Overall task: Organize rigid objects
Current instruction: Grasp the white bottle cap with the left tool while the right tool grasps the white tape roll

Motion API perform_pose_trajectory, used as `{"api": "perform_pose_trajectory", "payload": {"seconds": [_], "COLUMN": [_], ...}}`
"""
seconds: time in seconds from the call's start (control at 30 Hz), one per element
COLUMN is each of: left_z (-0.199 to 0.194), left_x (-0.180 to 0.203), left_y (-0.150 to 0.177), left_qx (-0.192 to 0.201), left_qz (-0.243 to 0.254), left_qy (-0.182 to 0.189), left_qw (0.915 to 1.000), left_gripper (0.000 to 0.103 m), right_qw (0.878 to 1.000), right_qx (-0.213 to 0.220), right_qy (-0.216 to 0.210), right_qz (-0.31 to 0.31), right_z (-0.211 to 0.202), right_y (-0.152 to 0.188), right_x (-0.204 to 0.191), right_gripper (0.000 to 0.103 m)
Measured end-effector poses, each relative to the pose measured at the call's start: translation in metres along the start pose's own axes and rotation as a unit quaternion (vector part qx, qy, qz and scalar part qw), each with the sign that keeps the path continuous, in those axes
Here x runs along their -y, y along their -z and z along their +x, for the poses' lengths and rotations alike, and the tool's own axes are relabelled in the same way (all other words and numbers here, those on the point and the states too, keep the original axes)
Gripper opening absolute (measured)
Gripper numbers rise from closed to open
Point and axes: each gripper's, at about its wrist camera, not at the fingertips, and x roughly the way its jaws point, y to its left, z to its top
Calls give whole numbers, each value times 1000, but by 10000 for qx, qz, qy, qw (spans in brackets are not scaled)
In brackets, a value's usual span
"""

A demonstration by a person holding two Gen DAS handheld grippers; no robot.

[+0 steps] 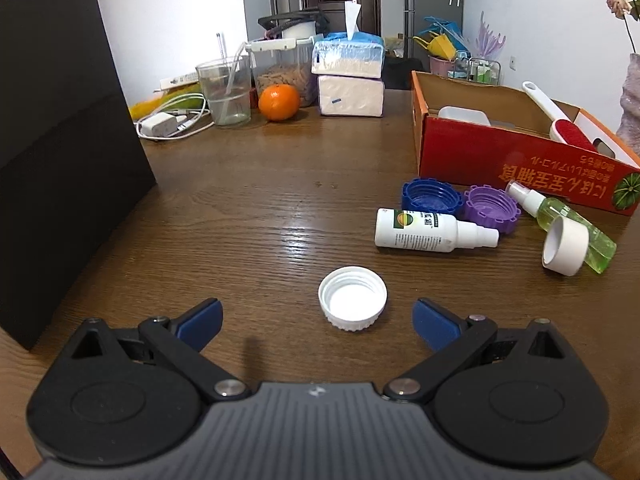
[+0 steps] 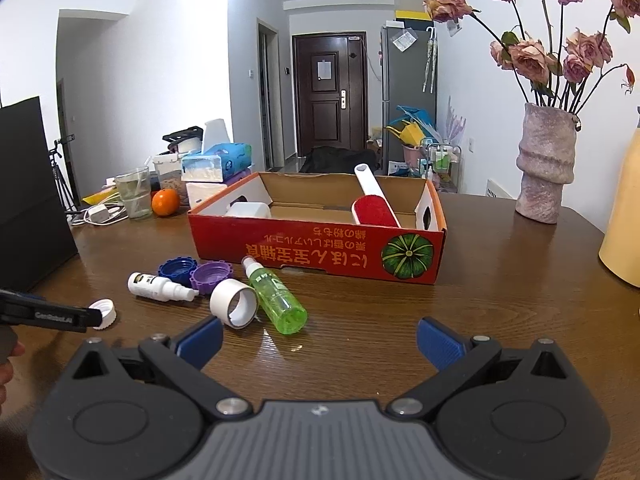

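Note:
A white cap (image 1: 353,298) lies open side up on the wooden table, just ahead of my open, empty left gripper (image 1: 318,322). Further right lie a white spray bottle (image 1: 432,231), a blue cap (image 1: 432,197), a purple cap (image 1: 491,208), a green spray bottle (image 1: 568,222) and a white tape roll (image 1: 565,249). Behind them stands a red cardboard box (image 2: 320,250) holding a red lint brush (image 2: 374,204) and a white container (image 2: 248,210). My right gripper (image 2: 320,338) is open and empty, just short of the green bottle (image 2: 276,298) and tape roll (image 2: 234,303).
A black box (image 1: 60,140) stands at the left. At the back are a glass (image 1: 225,92), an orange (image 1: 279,102), a charger with cable (image 1: 164,123) and tissue packs (image 1: 350,80). A vase of roses (image 2: 544,168) and a yellow object (image 2: 624,220) stand at the right.

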Motion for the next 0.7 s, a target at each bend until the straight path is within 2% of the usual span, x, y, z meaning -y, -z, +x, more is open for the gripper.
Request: {"api": "perform_pose_trajectory", "payload": {"seconds": [0.17, 0.23, 0.33, 0.4, 0.53, 0.57, 0.6, 0.7], "left_z": [15, 18, 17, 19, 17, 17, 16, 15], "left_x": [4, 5, 5, 5, 6, 5, 4, 2], "left_y": [2, 2, 2, 3, 5, 5, 5, 5], "left_qx": [-15, -22, 58, 57, 116, 122, 131, 181], "left_qz": [11, 46, 24, 47, 76, 47, 21, -41], "left_qy": [56, 34, 16, 56, 206, 250, 287, 331], "left_qw": [10000, 10000, 10000, 10000, 9997, 9996, 9995, 9993], "left_gripper": [102, 98, 83, 69, 54, 46, 42, 42], "right_qw": [10000, 10000, 9999, 9999, 9999, 9999, 9999, 9998], "right_qx": [-39, -51, -76, -88, -115, -133, -151, -199], "right_qy": [61, 80, 78, 77, 49, 43, 43, 31], "right_qz": [-15, 0, 5, 26, 4, -13, -32, -59], "right_z": [6, 8, 11, 14, 20, 22, 23, 29], "right_y": [0, 1, 2, 2, 2, 3, 4, 4], "right_x": [-1, -1, 0, 0, -3, -5, -6, -10], "right_gripper": [103, 103, 103, 103, 103, 103, 103, 103]}}
